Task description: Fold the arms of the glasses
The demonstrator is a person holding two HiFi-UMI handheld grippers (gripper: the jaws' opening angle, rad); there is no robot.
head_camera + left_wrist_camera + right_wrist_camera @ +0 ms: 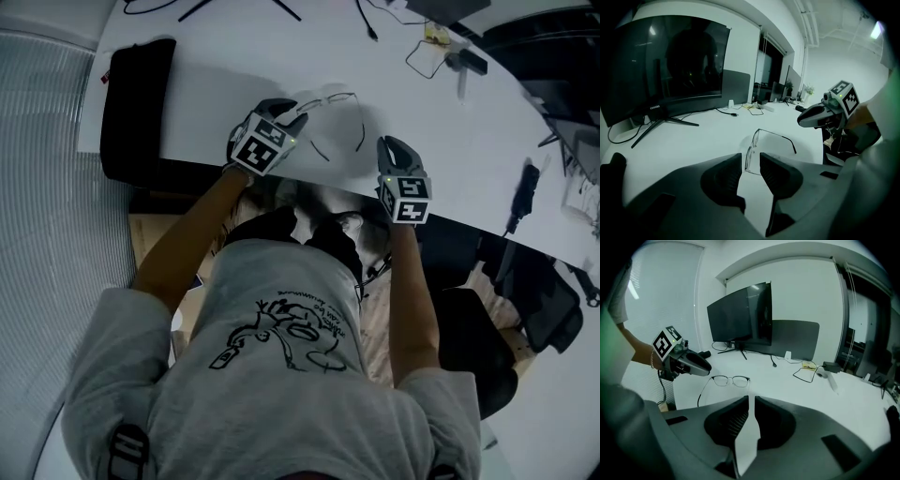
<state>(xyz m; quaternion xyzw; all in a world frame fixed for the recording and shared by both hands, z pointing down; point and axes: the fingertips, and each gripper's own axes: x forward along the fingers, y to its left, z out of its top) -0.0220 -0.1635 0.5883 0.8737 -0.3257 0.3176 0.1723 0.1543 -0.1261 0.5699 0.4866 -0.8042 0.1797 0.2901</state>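
Thin-rimmed glasses [336, 112] lie on the white table [225, 66] with both arms spread open toward the person. In the left gripper view the glasses [757, 143] sit just past my jaw tips, and a lens shows through the gap. My left gripper [751, 168] is open with nothing pressed between its pads. In the head view the left gripper [298, 112] hovers at the frame's left end and the right gripper [392, 146] is near the right arm's tip. The right gripper [752, 401] has its jaws a narrow slit apart and holds nothing. From there the glasses [730, 379] lie farther off.
A dark curved monitor [670, 70] stands on the table behind the glasses. A black pad [136, 103] lies at the table's left end. Cables and small items [431, 52] lie at the back right. The table's near edge [309, 183] runs just below the grippers.
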